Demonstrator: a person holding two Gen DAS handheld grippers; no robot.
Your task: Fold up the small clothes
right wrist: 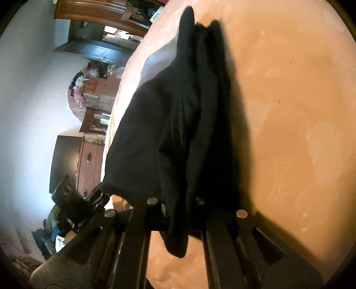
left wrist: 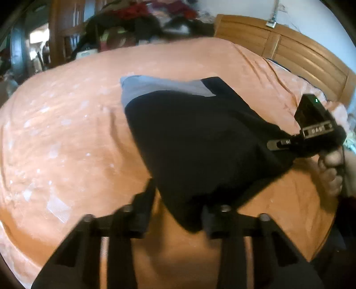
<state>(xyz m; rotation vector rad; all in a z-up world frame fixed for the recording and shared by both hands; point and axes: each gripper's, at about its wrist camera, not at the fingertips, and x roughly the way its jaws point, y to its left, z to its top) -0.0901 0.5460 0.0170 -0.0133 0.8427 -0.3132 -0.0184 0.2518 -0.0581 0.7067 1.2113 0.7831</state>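
Black cloth fills the middle of both views: a small dark garment (left wrist: pixel 200 142) with a grey band (left wrist: pixel 155 86) at its far end. It is partly lifted off a bed with an orange sheet (left wrist: pixel 66 137). The grey end lies on the sheet, and the near end hangs up in the air. In the left wrist view, the left gripper (left wrist: pixel 178 213) is at the bottom, and a near corner of the garment sits between its two black fingers (left wrist: pixel 144 204). The fingers look a bit apart, with cloth between them, and it looks like they are pinching that corner, but the picture is blurry there. At the right side of the same view, the right gripper (left wrist: pixel 276 144) holds the other near corner, and a person's hand (left wrist: pixel 331 169) is wrapped around its handle. In the right wrist view, the garment (right wrist: pixel 173 124) hangs in folds down between the right gripper's (right wrist: pixel 180 206) fingers, which are pressed on the bunched cloth. A stitched seam runs down the middle of the folds. The left gripper (right wrist: pixel 93 200) shows at the left, touching the cloth's other corner. Behind the bed is a wooden headboard (left wrist: pixel 289 49), and a pile of clothes (left wrist: pixel 142 20) sits at the far side.
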